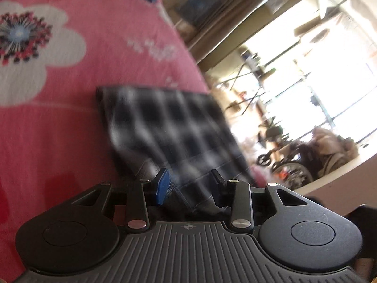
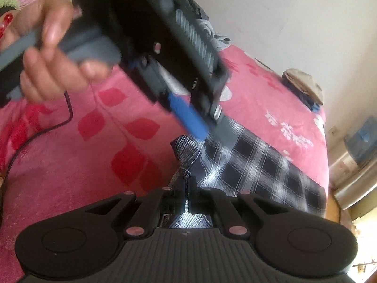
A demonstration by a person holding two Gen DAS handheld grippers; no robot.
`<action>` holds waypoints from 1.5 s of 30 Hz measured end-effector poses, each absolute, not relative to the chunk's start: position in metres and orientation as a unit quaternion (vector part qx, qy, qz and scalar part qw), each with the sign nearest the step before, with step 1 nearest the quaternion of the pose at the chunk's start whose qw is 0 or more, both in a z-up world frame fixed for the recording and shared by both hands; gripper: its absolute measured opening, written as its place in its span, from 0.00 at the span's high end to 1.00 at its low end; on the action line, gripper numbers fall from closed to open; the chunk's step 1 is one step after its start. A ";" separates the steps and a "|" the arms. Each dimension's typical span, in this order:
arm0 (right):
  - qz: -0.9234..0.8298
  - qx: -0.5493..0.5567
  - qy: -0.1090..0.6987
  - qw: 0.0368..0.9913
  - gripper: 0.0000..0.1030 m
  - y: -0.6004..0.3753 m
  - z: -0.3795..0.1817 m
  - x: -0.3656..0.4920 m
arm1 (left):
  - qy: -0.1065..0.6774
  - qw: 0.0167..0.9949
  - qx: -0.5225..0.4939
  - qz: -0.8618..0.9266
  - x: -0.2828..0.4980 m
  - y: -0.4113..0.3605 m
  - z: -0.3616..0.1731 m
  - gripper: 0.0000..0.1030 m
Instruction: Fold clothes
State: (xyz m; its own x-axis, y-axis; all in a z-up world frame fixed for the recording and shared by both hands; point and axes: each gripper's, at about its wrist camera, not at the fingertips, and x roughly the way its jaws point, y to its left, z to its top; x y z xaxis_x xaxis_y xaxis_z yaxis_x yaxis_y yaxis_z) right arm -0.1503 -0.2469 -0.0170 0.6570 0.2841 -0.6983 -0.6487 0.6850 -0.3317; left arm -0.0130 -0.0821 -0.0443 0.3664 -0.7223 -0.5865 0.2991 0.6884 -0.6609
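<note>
Black-and-white checked cloth, a thin woven garment [image 2: 259, 165], is seen lying on a pink flowered bedspread [image 2: 70, 165], near the bed's edge toward the bright window side. It appears already doubled into a rough oblong, with a finer-patterned lining or inner layer turned out at the near corner. Such fabric is judged light, limp and without stiffness: it will sag from any single point, so two corners of one edge are best taken together and kept taut while the fold is laid over. It is not fragile, and little slip is to be expected between rubber pads.

The right gripper [image 2: 188, 184] is shown with its jaws brought fully together, and the near corner of the cloth seems to be pinched there, though the exact contact is partly hidden. The left gripper [image 1: 189, 184] is seen with its jaws standing apart, a blue pad [image 1: 162, 186] on one side, with a fold of the garment between them but not pressed; from the right wrist view it hovers just above the neighbouring edge, held by a hand [image 2: 47, 54] trailing a black cable [image 2: 35, 136].

A small heap of other clothing [image 2: 304, 87] lies well apart, by the wall.
</note>
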 end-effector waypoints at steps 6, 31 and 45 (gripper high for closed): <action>0.269 -0.296 0.305 0.864 0.99 -0.247 -0.016 -0.153 | 0.492 0.771 -0.270 -0.301 -0.014 -0.076 -0.060 0.64; 0.263 -0.285 0.297 0.872 0.99 -0.249 -0.011 -0.153 | 0.549 0.698 -0.376 -0.264 0.017 -0.067 -0.088 0.55; 0.255 -0.268 0.284 0.885 0.99 -0.253 -0.003 -0.153 | 0.564 0.678 -0.385 -0.273 0.030 -0.071 -0.080 0.60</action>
